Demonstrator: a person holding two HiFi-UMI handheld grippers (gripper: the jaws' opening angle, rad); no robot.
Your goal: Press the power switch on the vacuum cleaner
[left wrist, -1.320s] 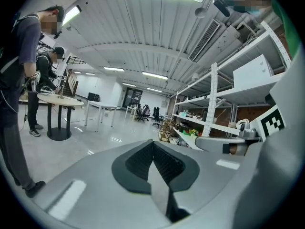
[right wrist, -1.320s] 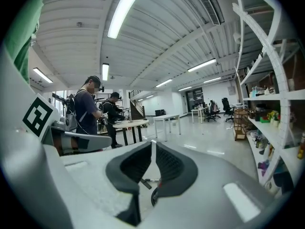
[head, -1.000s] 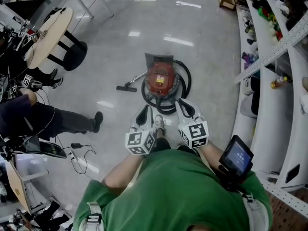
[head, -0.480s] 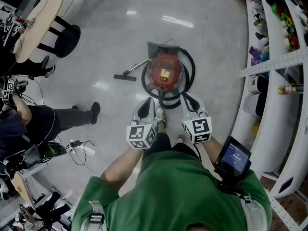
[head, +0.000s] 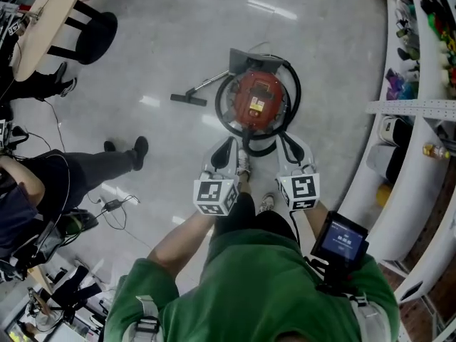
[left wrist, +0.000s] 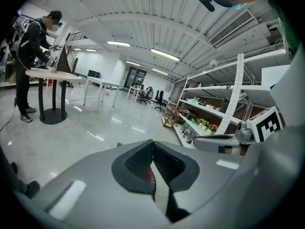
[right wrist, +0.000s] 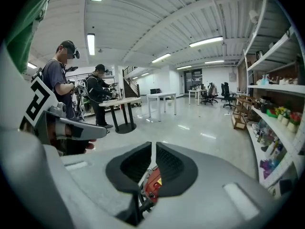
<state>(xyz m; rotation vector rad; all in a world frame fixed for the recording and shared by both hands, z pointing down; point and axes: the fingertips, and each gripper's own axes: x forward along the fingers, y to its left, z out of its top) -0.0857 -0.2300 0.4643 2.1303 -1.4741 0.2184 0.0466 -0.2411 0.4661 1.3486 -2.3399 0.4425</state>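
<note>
A red round vacuum cleaner (head: 258,100) stands on the grey floor, ringed by its black hose (head: 226,116). Its floor nozzle (head: 189,100) lies to the left. My left gripper (head: 228,145) hovers above the floor at the vacuum's near left side, shut with nothing in it. My right gripper (head: 283,141) is level with it at the near right side, also shut and empty. In the left gripper view the jaws (left wrist: 152,144) meet, with a red sliver of vacuum (left wrist: 149,174) behind them. The right gripper (right wrist: 153,147) shows the vacuum (right wrist: 153,184) below its closed tips.
A person in dark trousers (head: 100,166) stands at the left beside a round table (head: 39,23). Cables and a power strip (head: 114,206) lie on the floor. White shelves (head: 420,105) with goods run along the right. A small screen (head: 342,239) sits on my right arm.
The vacuum has slid upward and slightly right in the head view as I stepped closer. Both grippers stay shut and side by side, now nearer its rim.
</note>
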